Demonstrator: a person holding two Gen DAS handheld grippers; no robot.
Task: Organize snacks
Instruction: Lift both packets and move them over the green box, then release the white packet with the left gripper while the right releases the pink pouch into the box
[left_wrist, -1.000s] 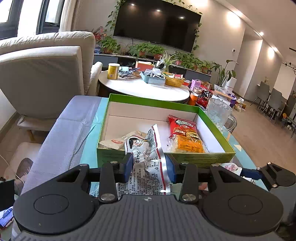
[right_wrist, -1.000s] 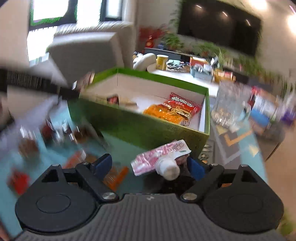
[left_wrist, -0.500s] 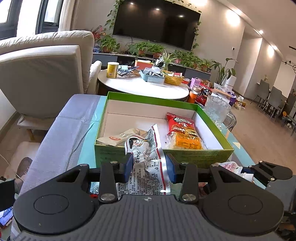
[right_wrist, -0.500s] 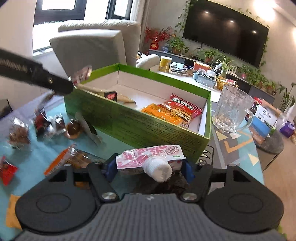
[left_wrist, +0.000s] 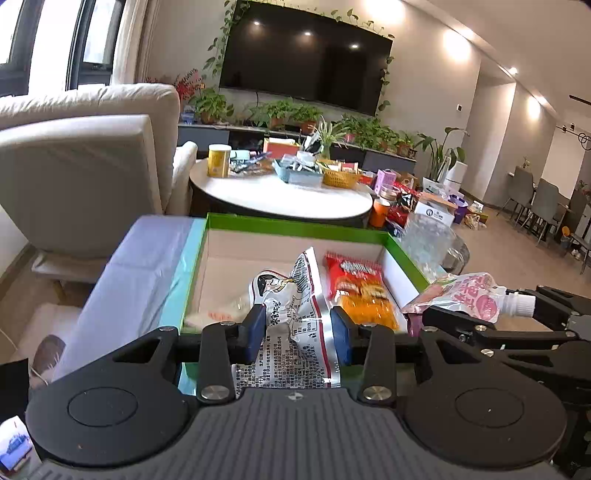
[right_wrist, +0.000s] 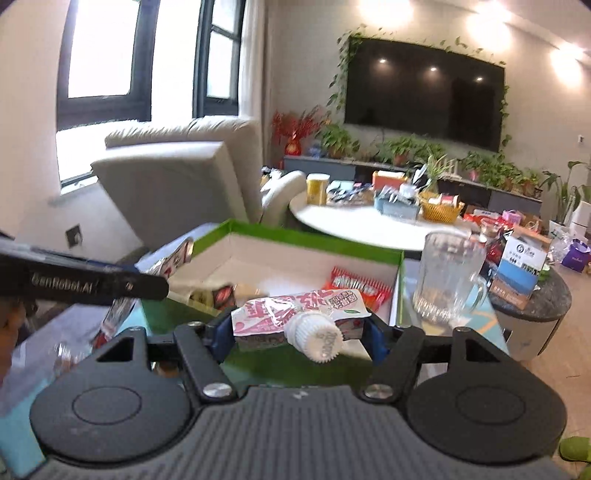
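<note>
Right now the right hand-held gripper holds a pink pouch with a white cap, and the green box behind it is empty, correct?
Not quite. The right hand-held gripper does hold the pink pouch, but the green box isn't empty: the right wrist view shows a red snack packet inside.

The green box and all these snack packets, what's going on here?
A person is sorting snacks into the green box with two handheld grippers. The left gripper is shut on a white crinkly packet at the box's near edge. The right gripper is shut on a pink spouted pouch, held up near the box. A red packet and an orange one already lie inside.
</note>
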